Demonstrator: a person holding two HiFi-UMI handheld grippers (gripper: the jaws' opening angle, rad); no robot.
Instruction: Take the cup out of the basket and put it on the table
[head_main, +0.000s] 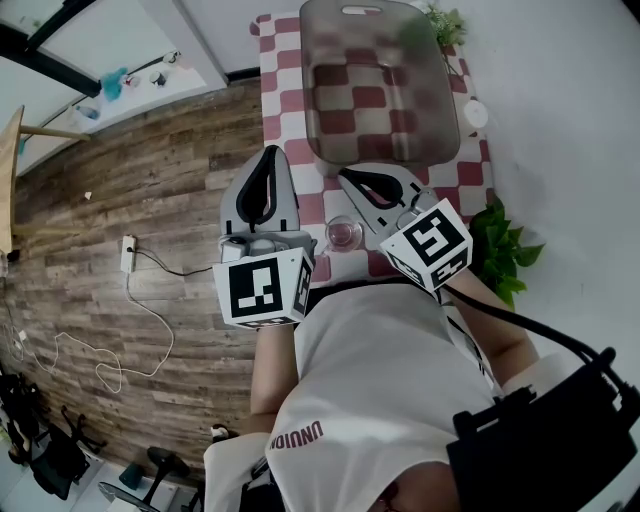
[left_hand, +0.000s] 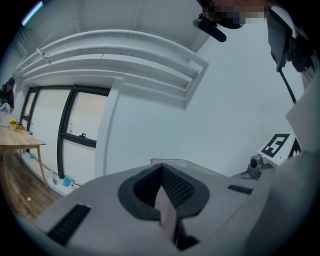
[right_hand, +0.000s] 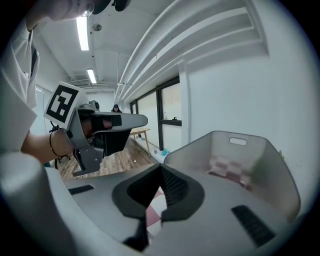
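Note:
A clear glass cup (head_main: 343, 235) stands upright on the red-and-white checkered tablecloth (head_main: 290, 150), near the table's front edge. It sits between my two grippers, and neither holds it. The translucent grey basket (head_main: 380, 85) stands farther back with nothing visible inside; it also shows in the right gripper view as a basket (right_hand: 250, 155) ahead and to the right. My left gripper (head_main: 269, 153) is shut and empty, left of the cup. My right gripper (head_main: 345, 176) is shut and empty, just right of the cup. In both gripper views the jaws meet at the tips.
A potted plant (head_main: 503, 250) stands right of the table, and another plant (head_main: 445, 22) is behind the basket. A small white round object (head_main: 476, 115) lies by the basket's right side. A power strip with a cable (head_main: 128, 255) lies on the wooden floor.

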